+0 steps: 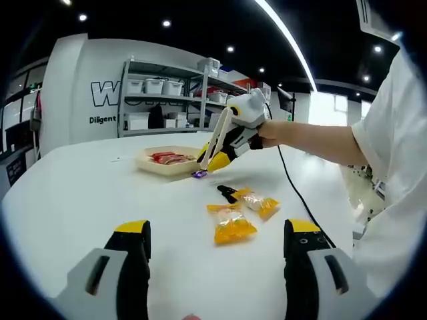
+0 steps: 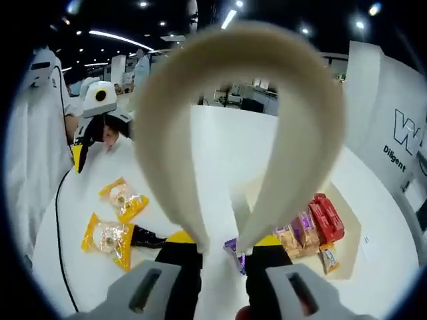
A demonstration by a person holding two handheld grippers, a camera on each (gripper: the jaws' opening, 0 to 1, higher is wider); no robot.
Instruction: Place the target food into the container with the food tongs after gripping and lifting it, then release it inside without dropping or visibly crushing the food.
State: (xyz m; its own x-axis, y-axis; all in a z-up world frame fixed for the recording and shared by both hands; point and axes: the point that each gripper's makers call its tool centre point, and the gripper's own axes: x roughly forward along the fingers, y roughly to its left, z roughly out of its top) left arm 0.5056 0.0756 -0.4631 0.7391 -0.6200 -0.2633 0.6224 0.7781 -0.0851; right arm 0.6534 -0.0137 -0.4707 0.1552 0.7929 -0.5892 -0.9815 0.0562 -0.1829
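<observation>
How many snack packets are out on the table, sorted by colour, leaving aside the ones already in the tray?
Yellow packets: 2, lying side by side on the white table.
Purple packet: 1, at the tips of the food tongs, just beside the tray.
Total: 3 packets outside the tray.

Left gripper view: low over the white table, looking level across it toward the shelving and back wall; snack packets mid-frame, close; tray further back, left of centre. Right gripper view: steep downward look, very close, tongs arching across most of the frame. Shared: table, tray at lower right, yellow packets at lower left, person's white sleeve.
</observation>
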